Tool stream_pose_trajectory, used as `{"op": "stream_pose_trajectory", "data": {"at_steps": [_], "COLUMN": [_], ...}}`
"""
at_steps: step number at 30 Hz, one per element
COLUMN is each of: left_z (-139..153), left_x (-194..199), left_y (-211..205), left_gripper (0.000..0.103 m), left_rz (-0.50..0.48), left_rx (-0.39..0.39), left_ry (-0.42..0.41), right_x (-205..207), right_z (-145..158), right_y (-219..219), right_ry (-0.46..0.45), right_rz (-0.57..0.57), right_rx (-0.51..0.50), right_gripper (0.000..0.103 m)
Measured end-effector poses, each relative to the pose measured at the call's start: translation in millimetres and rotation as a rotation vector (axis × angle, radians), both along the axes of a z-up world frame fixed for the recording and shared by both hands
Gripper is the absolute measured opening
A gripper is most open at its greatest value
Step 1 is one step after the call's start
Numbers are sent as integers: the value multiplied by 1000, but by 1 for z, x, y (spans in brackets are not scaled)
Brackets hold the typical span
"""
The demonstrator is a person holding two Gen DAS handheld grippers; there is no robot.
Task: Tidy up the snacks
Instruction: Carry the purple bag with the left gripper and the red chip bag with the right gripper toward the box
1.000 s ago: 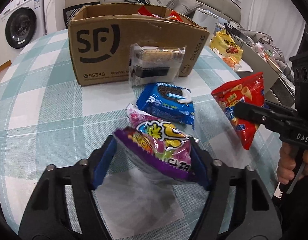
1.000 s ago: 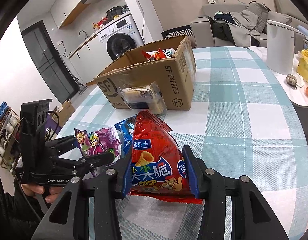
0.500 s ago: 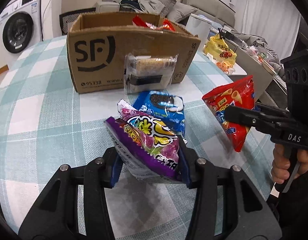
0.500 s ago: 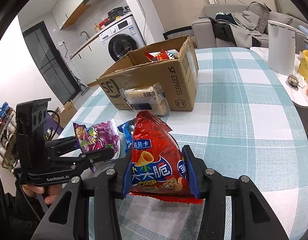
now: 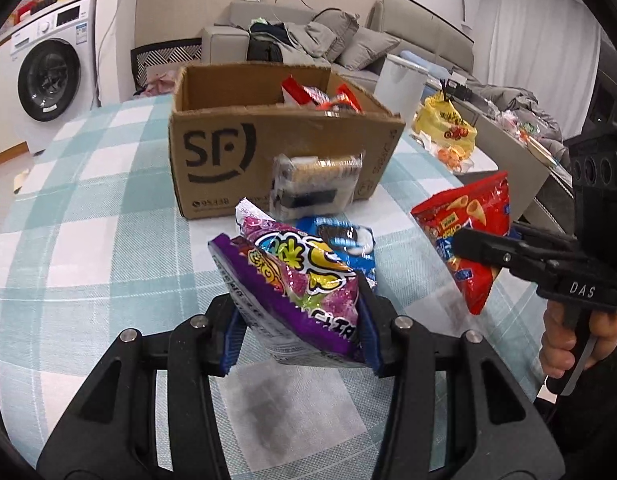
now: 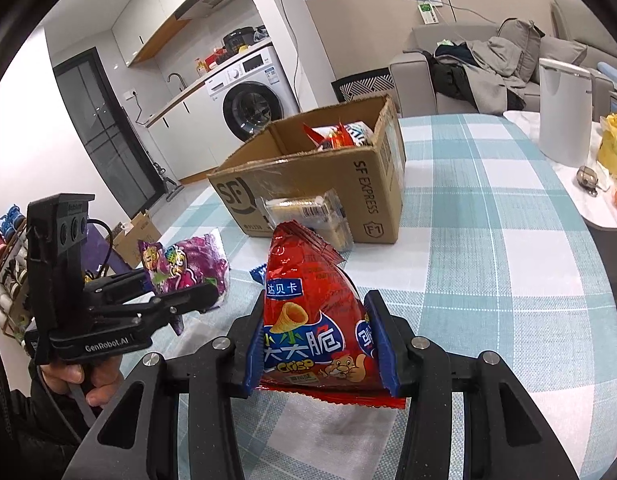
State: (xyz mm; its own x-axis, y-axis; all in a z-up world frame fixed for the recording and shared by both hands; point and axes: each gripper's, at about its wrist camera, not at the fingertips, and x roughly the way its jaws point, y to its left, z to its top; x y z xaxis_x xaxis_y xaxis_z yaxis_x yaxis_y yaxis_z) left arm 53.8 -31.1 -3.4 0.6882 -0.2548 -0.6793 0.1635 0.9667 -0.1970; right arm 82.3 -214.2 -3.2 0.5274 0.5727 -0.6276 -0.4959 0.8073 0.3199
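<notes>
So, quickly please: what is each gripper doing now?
Left gripper: closed on the purple bag.
Right gripper: closed on the red bag.

The left claw [image 5: 300, 332] is squeezing a purple snack bag [image 5: 296, 292] between its blue pads, holding it tilted and clear of the checked desk [image 5: 88, 248], with its shadow lying on the cloth below. Just behind the bag a blue cookie pack [image 5: 348, 240] is lying flat, and beyond that a clear pack of crackers [image 5: 316, 184] is leaning against the front wall of the cardboard box [image 5: 212, 160], which is showing red wrappers inside. At the right, the right claw [image 5: 464, 246], gripped by a hand [image 5: 568, 340], is holding a red crisp bag [image 5: 468, 232] above the desk. A yellow bag [image 5: 446, 124] is sitting farther back on the right
</notes>
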Motion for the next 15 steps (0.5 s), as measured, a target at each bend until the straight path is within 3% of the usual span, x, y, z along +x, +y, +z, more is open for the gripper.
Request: {"op": "stream_pose_trajectory", "data": {"at_steps": [15], "left_z": [37], "left_x": [-2], "left_y": [21], "left_gripper": [44], "left_rz": [52], "left_rx": [19], "left_ry": [-95], "right_x": [6], "right_z": [32], "right_y": [13], "right_ry": [-86], "right_rz": [-7], "right_rx": [32], "right_gripper": [46]}}
